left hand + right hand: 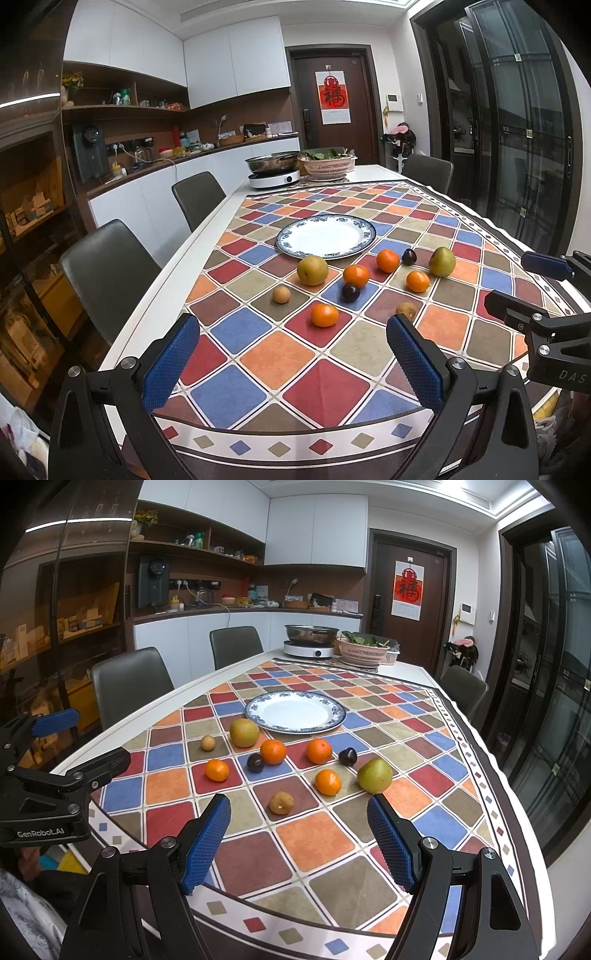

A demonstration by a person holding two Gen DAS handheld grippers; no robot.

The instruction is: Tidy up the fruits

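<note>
An empty white plate with a blue rim [326,236] [295,712] sits mid-table. In front of it lie loose fruits: several oranges [324,315] [328,782], two pears [312,270] [374,774], two dark plums [350,292] [347,756] and two small brown fruits [281,294] [281,802]. My left gripper [291,354] is open and empty above the table's near edge, short of the nearest orange. My right gripper [298,843] is open and empty, just short of a small brown fruit. Each gripper shows at the other view's side.
A checkered tablecloth [306,365] covers the table. At the far end stand an induction cooker with a steel pan [273,170] and a pink basket of greens [328,165]. Dark chairs [107,266] line the left side; another [463,690] stands right.
</note>
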